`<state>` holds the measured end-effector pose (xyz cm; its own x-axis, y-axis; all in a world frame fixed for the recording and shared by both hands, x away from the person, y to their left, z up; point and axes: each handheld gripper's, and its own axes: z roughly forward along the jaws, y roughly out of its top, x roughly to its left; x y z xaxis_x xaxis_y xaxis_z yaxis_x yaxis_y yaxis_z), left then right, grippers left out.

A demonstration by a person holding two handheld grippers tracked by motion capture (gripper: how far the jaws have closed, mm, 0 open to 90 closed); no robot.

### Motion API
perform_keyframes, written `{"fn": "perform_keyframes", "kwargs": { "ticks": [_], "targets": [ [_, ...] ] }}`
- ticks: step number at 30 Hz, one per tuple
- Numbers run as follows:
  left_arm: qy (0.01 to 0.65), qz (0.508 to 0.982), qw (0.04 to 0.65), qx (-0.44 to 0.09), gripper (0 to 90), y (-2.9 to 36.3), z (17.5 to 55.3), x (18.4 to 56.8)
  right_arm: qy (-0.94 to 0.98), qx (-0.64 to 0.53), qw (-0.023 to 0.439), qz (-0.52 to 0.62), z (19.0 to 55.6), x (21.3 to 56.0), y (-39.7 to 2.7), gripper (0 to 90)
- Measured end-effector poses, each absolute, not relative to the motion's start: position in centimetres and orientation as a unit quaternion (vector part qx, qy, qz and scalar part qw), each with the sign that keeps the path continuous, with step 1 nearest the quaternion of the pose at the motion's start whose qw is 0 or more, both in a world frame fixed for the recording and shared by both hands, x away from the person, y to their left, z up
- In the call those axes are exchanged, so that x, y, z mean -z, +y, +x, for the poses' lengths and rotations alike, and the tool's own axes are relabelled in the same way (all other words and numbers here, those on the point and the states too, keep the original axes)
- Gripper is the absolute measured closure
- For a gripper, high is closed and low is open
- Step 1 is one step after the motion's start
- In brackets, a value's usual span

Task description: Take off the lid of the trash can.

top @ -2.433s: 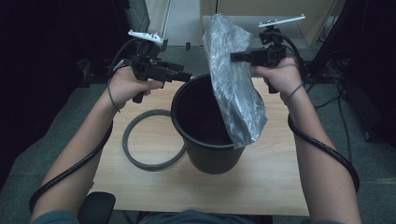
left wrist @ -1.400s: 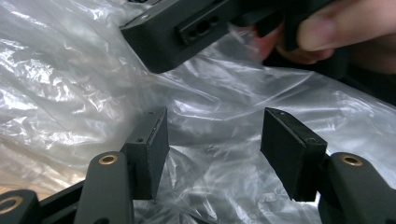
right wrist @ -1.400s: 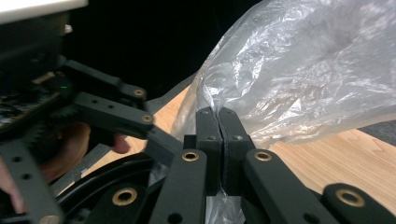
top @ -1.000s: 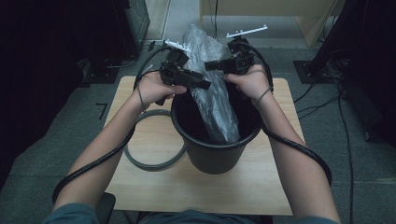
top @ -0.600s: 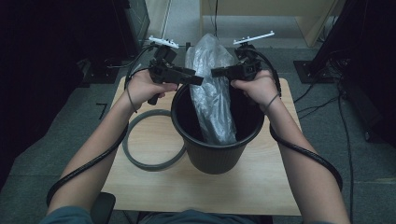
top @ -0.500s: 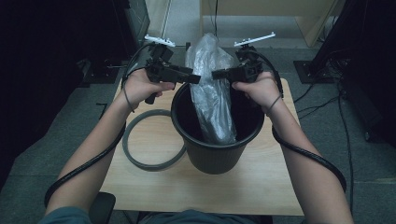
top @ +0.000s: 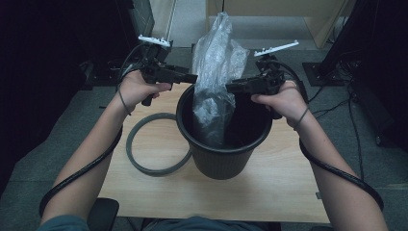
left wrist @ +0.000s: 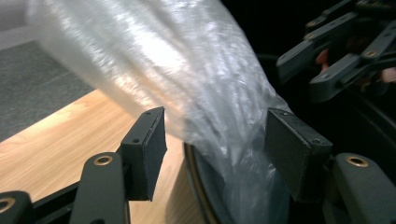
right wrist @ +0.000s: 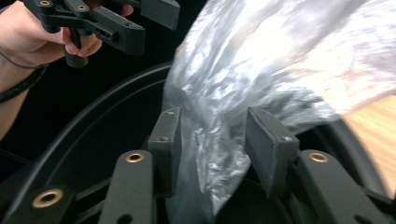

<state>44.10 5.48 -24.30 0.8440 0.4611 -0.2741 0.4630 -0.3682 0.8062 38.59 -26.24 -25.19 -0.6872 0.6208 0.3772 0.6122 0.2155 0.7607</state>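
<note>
Pale wood table (top: 269,187) carries my black bin (top: 223,154); a crinkled, shiny clear plastic bag (top: 216,72) stands half inside it. My right gripper (top: 230,88) has just been opening around the bag; left gripper (top: 192,77) open beside it.

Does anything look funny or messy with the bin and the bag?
Yes. The clear plastic bag is not spread over the black bin. It stands bunched up, sticking out above the rim and leaning toward the far side. The grey ring lies on the table beside the bin, not on it.
</note>
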Motion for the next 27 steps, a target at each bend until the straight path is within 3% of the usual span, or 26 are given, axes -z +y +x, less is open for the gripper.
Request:
{"fn": "perform_keyframes", "kwargs": {
  "ticks": [14,19,27],
  "targets": [
    [0.300,0.820,0.488,-0.011,39.4,5.9,46.7,25.3,0.763,-0.496,0.048,0.411,41.0,25.7,-29.1,54.2],
    [0.306,0.818,0.488,-0.004,40.4,5.3,47.5,25.8,0.757,-0.500,0.066,0.416,42.4,26.6,-29.4,47.9],
    [0.300,0.817,0.492,-0.001,46.5,4.4,48.0,26.3,0.744,-0.510,0.049,0.429,43.9,26.9,-28.7,48.2]
  ]
}}
